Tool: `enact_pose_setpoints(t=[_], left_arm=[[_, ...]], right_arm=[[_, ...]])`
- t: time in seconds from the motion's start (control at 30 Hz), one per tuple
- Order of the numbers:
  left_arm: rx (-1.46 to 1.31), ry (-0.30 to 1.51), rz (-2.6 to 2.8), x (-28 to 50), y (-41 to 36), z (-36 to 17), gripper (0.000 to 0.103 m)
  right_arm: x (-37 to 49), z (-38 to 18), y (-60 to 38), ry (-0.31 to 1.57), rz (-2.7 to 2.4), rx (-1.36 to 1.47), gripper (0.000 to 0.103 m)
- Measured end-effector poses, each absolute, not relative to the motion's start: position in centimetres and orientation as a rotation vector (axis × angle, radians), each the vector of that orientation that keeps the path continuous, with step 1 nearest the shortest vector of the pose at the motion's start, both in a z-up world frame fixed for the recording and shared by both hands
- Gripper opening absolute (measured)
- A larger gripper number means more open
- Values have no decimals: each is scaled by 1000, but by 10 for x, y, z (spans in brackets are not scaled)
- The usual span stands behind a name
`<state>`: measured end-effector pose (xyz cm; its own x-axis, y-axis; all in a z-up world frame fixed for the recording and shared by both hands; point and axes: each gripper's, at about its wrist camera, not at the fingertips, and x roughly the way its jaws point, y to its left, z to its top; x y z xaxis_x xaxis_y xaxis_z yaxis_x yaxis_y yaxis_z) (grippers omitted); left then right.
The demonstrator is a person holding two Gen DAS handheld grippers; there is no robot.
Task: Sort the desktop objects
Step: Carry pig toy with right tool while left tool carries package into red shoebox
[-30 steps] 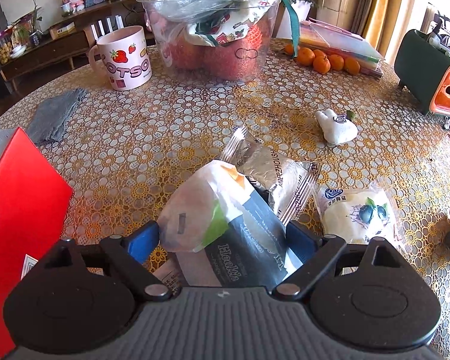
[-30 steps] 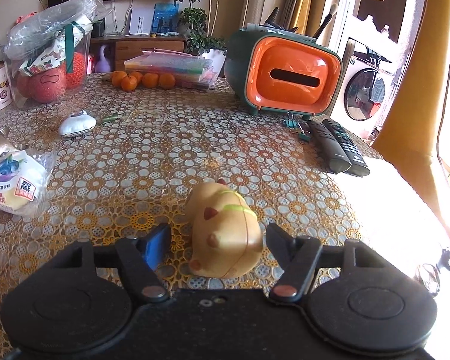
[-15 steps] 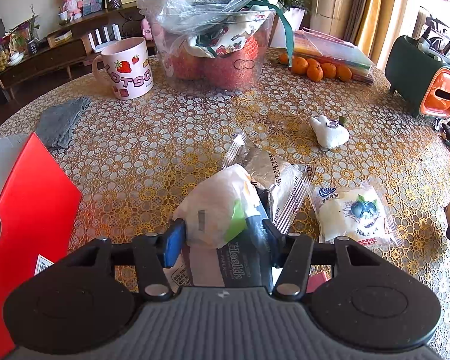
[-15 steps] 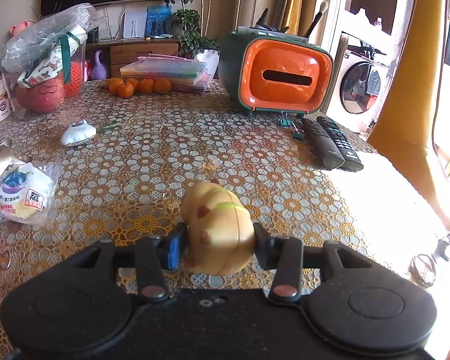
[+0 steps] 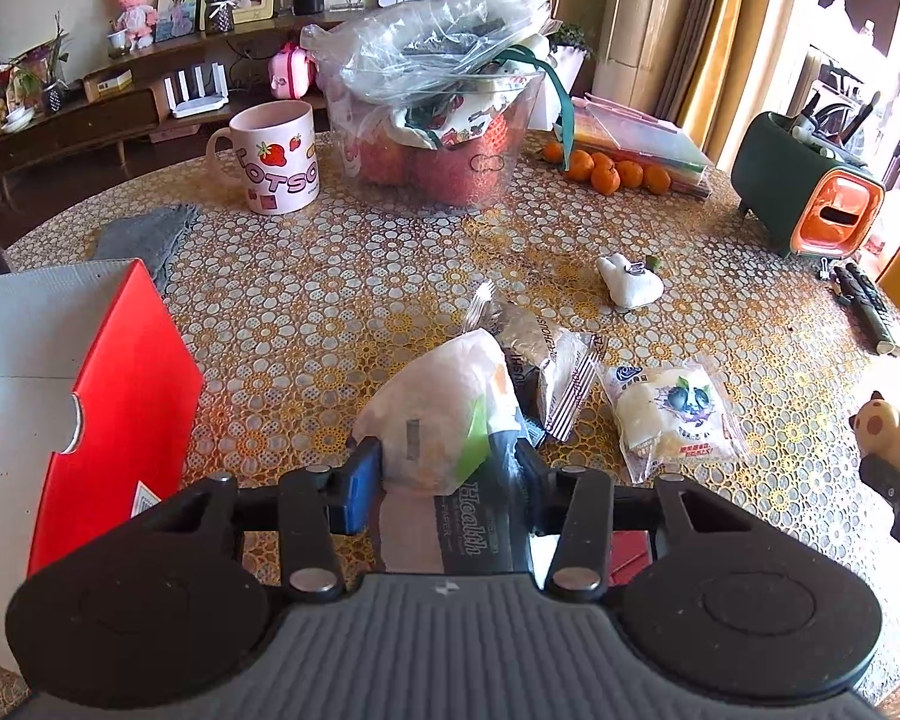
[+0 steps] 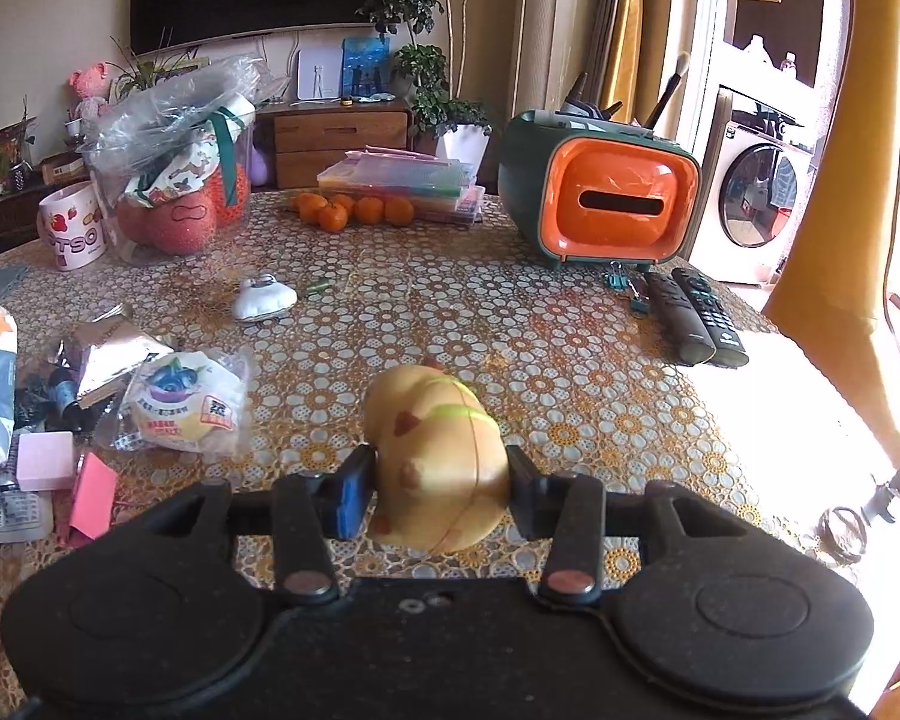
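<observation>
My left gripper (image 5: 447, 483) is shut on a soft tissue pack (image 5: 444, 414), white, green and grey, and holds it above the table. My right gripper (image 6: 438, 489) is shut on a yellow cat-shaped squishy toy (image 6: 435, 450) and holds it just above the table; the toy also shows in the left wrist view (image 5: 891, 435). A silver snack wrapper (image 5: 540, 348), a blueberry bun packet (image 5: 669, 411) and a small white plush (image 5: 630, 285) lie on the table ahead of the left gripper.
An open red-and-white box (image 5: 60, 396) stands at the left. A pink mug (image 5: 276, 159), a bag of fruit (image 5: 444, 102), oranges (image 5: 609, 171), a green-orange organiser (image 6: 600, 192), two remotes (image 6: 696, 315) and pink notes (image 6: 48, 462) stand around the patterned table (image 6: 510, 324).
Both grippers have closed, the left on the tissue pack and the right on the cat toy. Both have then risen a little with their loads.
</observation>
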<state>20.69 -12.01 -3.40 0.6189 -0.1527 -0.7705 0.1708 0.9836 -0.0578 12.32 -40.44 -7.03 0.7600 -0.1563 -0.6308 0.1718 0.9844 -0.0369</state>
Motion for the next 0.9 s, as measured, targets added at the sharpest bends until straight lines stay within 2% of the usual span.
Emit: enact_pose_setpoints(t=[0.9], left_arm=[[-11,807,-171,124,16,28,45]], right_arm=[[83,20,-226,599,172,-46,44]])
